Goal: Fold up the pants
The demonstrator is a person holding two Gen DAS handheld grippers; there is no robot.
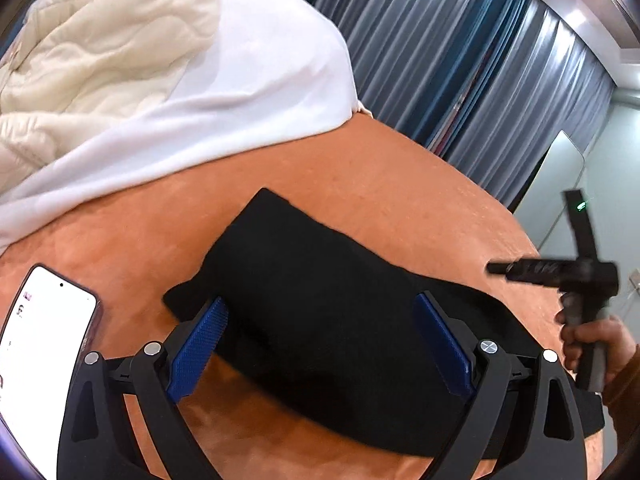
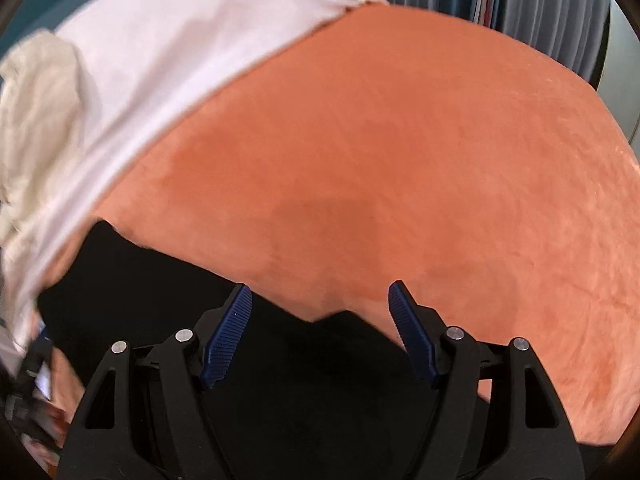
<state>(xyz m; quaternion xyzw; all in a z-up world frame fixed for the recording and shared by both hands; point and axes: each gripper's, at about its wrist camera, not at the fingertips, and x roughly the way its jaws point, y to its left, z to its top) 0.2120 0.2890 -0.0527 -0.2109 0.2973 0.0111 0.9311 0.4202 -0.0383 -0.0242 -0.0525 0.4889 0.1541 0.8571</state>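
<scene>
Between my left fingers point(image 1: 320, 344), spread wide w/ nothing pinched, lie the pants point(image 1: 320, 300): black, folded into a flat oblong on the orange bed point(image 1: 400, 168), toward its near edge. Right fingers point(image 2: 320, 332) also spread and empty, over the pants' far edge where it meets bare orange.

Handling, my guess: soft, light, limp cloth, prob. knit, not slippery vs. the ribbed blue pads point(image 1: 198, 348). It'll sag and slide layer over layer, so pinch all layers at once at a corner or edge, one gripper per end, and lift together. Far-left corner in left view looks easiest to get under.

Hard to see: the black hides every seam and fold line, so can't tell waistband from hems, nor how many layers. Near edge is cut off behind my gripper frames in both views. Right view is blurred. Phone point(image 1: 44, 344) at left edge, partly out of frame; white sheet point(image 1: 240, 92) and cream quilt point(image 1: 92, 48) cover the far-left side.
</scene>
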